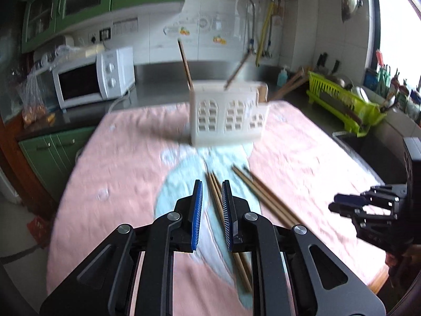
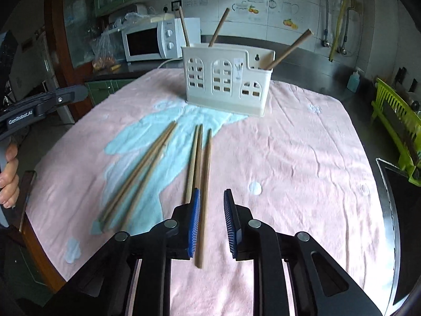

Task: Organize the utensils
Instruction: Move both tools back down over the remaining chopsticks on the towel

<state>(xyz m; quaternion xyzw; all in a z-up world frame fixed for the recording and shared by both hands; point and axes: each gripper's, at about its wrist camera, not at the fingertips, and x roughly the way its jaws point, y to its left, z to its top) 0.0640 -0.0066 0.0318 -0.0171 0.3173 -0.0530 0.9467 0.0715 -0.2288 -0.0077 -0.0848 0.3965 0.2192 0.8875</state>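
Two black grippers with blue ribbed pads fill the foreground, both tilted down toward a pink towel (image 2: 289,158) covering the surface. Jaws of the left gripper (image 1: 211,184) stand a little apart, empty, with a pair of wooden chopsticks (image 1: 214,184) lying on the towel in the gap below them. Jaws of the right gripper (image 2: 211,193) are likewise slightly apart and empty; a single chopstick (image 2: 205,184) runs beside its left pad, two more (image 2: 194,155) just left of that. Another pair (image 2: 142,173) lies farther left, on a pale blue patch. Beyond stands a white slotted utensil holder (image 2: 226,79), upright, with three chopsticks already leaning inside.

Judging by looks, the sticks are light, stiff, thin and smooth, prone to roll or pivot. Pinching near the middle, square across one stick, seems safest.
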